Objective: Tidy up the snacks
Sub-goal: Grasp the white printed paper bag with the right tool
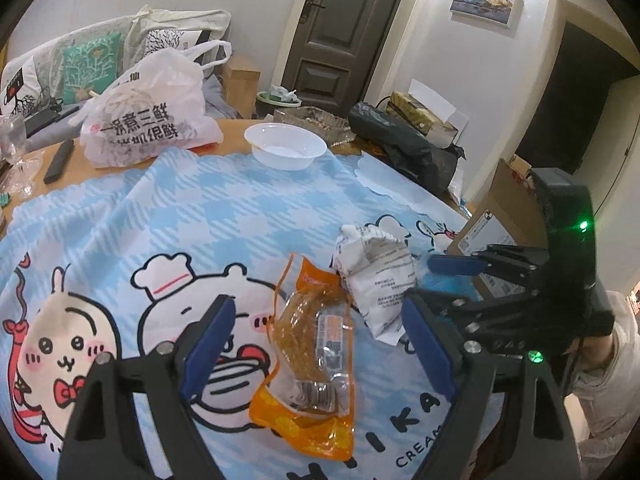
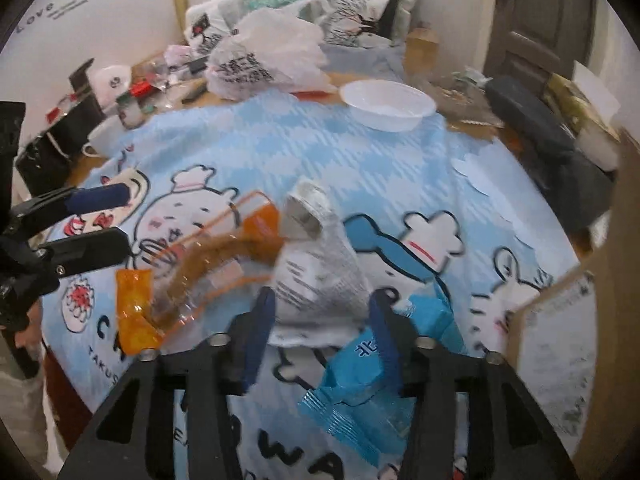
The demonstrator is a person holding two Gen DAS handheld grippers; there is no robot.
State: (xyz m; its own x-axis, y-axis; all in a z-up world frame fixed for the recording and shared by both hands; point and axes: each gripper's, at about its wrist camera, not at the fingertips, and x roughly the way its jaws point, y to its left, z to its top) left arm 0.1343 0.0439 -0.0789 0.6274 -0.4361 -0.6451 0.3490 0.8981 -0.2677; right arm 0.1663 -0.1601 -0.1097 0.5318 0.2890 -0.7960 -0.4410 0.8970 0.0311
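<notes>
Left gripper, jaws apart, straddles orange packet; right gripper, jaws apart, flanks white packet; cloth lettered "CREAM".

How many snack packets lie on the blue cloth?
3: orange packet between the left gripper's fingers, white packet between the right gripper's, blue packet beside it. Others may be hidden.

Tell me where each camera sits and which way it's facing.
Left wrist: on the left gripper, angled down at the orange packet; its own fingers and the right gripper show.
Right wrist: on the right gripper, angled down at the white packet; its own fingers and the left gripper show.
Shared: both packets, white bowl, tablecloth.
</notes>
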